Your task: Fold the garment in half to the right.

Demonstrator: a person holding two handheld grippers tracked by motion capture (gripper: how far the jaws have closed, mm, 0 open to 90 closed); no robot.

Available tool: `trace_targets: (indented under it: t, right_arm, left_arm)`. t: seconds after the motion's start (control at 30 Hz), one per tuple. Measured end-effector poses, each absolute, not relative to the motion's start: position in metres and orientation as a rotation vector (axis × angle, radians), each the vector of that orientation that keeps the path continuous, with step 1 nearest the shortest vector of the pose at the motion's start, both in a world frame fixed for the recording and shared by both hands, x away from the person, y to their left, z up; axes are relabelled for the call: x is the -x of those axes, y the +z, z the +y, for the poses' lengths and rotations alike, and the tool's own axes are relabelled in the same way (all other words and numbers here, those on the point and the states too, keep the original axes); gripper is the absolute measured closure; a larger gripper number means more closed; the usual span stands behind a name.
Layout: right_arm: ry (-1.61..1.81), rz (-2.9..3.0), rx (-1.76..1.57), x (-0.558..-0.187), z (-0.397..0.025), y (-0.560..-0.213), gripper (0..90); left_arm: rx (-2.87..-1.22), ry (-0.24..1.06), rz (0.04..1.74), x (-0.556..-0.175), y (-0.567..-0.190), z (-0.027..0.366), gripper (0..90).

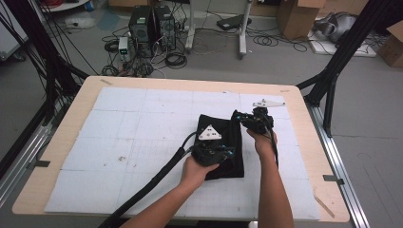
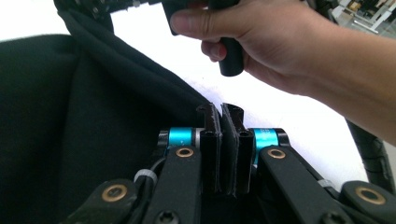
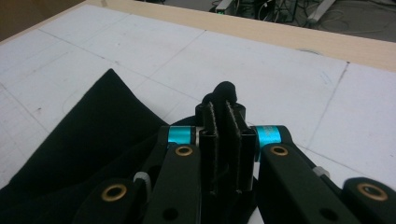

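Right of the bench's centre, on the white gridded mat (image 1: 142, 123), a black cloth (image 1: 221, 130) is being worked with both tools. The left tool (image 1: 212, 154) is closed on the cloth's near edge, at about 6 o'clock of the piece; in the left gripper view its jaws are seen pressed together with a thin layer of black fabric (image 2: 93, 130) between them. The right tool (image 1: 247, 119) is clamped on the far right corner, at about 1 o'clock, a small tuft of cloth (image 3: 225, 91) poking out above its closed jaws. Two pinch points on one side are judged to serve a fold or a lift: the edge is kept taut between them so it can be carried over evenly. The cloth is matte, soft and dark, partly doubled over, a raised ridge running from one tool toward the other.
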State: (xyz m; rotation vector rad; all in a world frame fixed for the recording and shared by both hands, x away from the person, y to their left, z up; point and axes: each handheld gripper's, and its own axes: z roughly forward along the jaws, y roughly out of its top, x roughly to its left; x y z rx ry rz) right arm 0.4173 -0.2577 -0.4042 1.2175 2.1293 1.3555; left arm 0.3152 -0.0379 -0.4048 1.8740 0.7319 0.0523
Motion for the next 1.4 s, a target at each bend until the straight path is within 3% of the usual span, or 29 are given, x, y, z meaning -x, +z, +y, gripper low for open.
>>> trace_targets:
  t: [0.1, 0.13, 0.2, 0.27, 0.53, 0.63, 0.73, 0.8, 0.87, 1.03, 1.13, 1.17, 1.27, 1.4]
  right_arm:
    - [1.371, 2.107, -1.275, -0.415, -0.263, -0.404, 73.5]
    - [1.380, 2.087, -1.295, -0.414, -0.267, -0.403, 68.5]
    - [1.400, 2.050, -1.320, -0.409, -0.276, -0.399, 64.7]
    - [1.402, 2.022, -1.325, -0.402, -0.285, -0.393, 61.7]
    - [1.376, 1.906, -1.351, -0.356, -0.319, -0.382, 45.1]
    - [1.341, 1.902, -1.355, -0.337, -0.320, -0.382, 37.0]
    - [1.294, 1.976, -1.319, -0.319, -0.311, -0.385, 34.4]
    - [1.293, 2.027, -1.280, -0.308, -0.301, -0.390, 37.2]
    - [1.270, 2.103, -1.224, -0.296, -0.287, -0.394, 48.2]
    - [1.223, 2.225, -1.117, -0.281, -0.258, -0.402, 52.0]
    - [1.089, 2.283, -1.216, -0.286, -0.249, -0.413, 55.4]
    - [1.068, 2.301, -1.281, -0.288, -0.250, -0.417, 58.3]
    - [1.043, 2.350, -1.307, -0.286, -0.250, -0.423, 84.9]
    - [1.020, 2.344, -1.327, -0.277, -0.259, -0.425, 87.8]
  left_arm:
    - [-1.862, 0.039, 0.717, -0.316, -0.407, -0.039, 83.5]
    - [-1.848, 0.054, 0.711, -0.316, -0.405, -0.037, 77.4]
    - [-1.827, 0.079, 0.726, -0.318, -0.398, -0.030, 56.2]
    - [-1.801, 0.124, 0.724, -0.320, -0.390, -0.017, 47.4]
    - [-1.748, 0.291, 0.821, -0.331, -0.391, 0.063, 33.4]
    - [-1.726, 0.333, 0.873, -0.331, -0.395, 0.091, 28.0]
    - [-1.706, 0.365, 0.888, -0.327, -0.398, 0.113, 24.0]
    - [-1.723, 0.387, 0.889, -0.324, -0.399, 0.124, 21.2]
    - [-1.726, 0.393, 0.890, -0.319, -0.401, 0.136, 22.0]
    - [-1.715, 0.406, 0.894, -0.308, -0.401, 0.162, 23.2]
    - [-1.685, 0.414, 0.896, -0.301, -0.398, 0.175, 24.4]
    - [-1.675, 0.415, 0.896, -0.299, -0.397, 0.179, 24.5]
    - [-1.657, 0.424, 0.898, -0.294, -0.394, 0.190, 24.9]
    - [-1.643, 0.433, 0.908, -0.291, -0.392, 0.205, 25.1]
